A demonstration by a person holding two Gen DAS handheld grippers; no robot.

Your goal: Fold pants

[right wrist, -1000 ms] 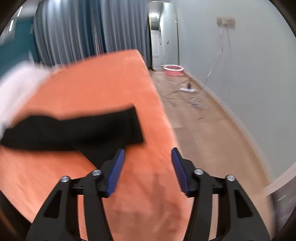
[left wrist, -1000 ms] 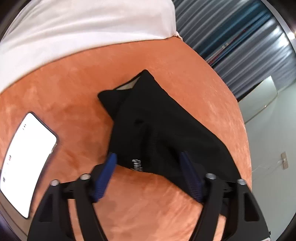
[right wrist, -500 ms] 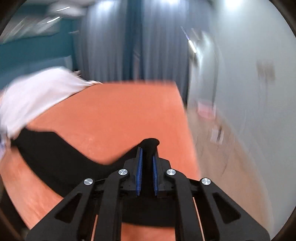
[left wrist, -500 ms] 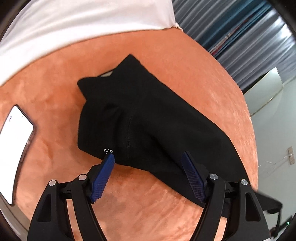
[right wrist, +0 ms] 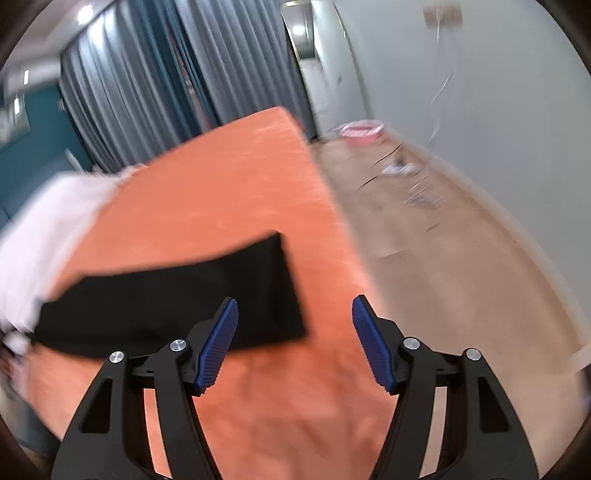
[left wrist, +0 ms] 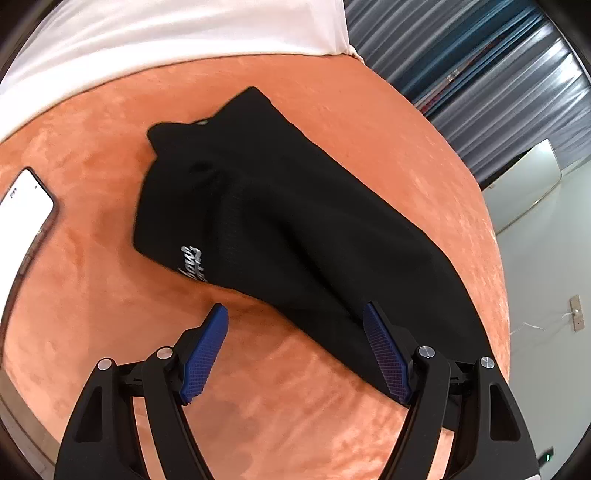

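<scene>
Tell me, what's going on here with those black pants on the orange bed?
A person holding a hand-held gripper in each hand is folding black pants on an orange bedcover. The pants lie folded lengthwise. Both the left hand-held gripper and the right hand-held gripper are open above the bed, gripping nothing. A lit phone lies nearby.

From the left wrist we look steeply down, close over the black pants (left wrist: pixel 295 229) on the orange bed cover (left wrist: pixel 110 314), the white sheet (left wrist: pixel 166 33) beyond. From the right wrist we look more level along the bed toward the curtains (right wrist: pixel 166 92) and floor (right wrist: pixel 443 258). Both views share the pants (right wrist: pixel 166 299) and cover (right wrist: pixel 229 192).
</scene>
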